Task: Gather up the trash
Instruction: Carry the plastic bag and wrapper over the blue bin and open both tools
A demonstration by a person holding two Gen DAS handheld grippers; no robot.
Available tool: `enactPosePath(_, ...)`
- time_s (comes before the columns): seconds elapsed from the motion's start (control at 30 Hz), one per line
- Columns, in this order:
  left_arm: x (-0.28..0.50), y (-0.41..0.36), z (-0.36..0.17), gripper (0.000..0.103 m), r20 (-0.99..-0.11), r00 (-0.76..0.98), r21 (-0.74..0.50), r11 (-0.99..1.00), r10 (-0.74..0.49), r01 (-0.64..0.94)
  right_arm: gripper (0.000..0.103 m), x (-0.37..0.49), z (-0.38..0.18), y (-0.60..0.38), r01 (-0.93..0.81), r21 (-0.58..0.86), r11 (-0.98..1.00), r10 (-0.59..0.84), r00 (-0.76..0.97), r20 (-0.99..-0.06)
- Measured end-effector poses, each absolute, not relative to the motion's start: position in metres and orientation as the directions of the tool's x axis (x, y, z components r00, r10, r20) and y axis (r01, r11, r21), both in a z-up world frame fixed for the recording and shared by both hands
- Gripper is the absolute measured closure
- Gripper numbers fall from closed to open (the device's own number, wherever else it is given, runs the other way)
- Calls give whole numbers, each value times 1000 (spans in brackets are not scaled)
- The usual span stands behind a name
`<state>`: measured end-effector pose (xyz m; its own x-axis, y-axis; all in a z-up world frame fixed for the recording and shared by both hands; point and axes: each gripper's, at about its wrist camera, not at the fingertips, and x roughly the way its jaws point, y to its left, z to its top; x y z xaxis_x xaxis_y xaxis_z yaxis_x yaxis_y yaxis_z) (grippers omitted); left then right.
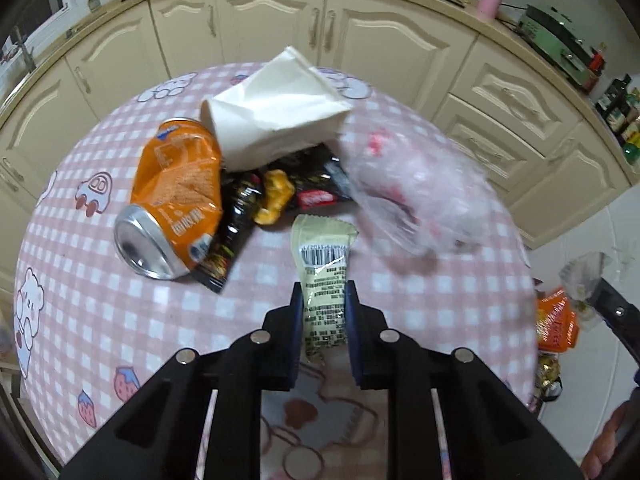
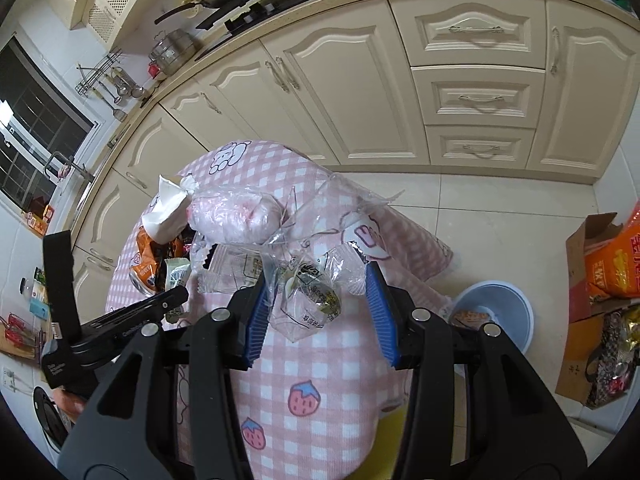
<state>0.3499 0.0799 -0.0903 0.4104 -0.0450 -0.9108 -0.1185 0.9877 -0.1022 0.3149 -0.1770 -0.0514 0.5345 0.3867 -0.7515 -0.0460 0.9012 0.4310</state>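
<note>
I am gripping a pale yellow snack wrapper (image 1: 325,276) in my left gripper (image 1: 323,294), both pads pinching its lower end, barcode facing up. Just beyond its tip a crushed orange can (image 1: 172,200), black wrappers (image 1: 236,216) and a white folded paper bag (image 1: 276,116) are lying on the pink checked tablecloth (image 1: 80,280). My right gripper (image 2: 320,280) is standing wide open, and a crumpled clear plastic wrapper (image 2: 312,292) is hanging between its blue pads, touching the left one. A blue bin (image 2: 500,312) is sitting on the floor to its right.
</note>
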Motion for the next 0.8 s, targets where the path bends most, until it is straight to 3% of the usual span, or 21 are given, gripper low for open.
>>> enactPosePath(0.8, 282, -126, -28, 84, -863, 450, -98, 950, -229, 295, 58, 234, -61, -321, 173, 446, 878, 256, 617, -744)
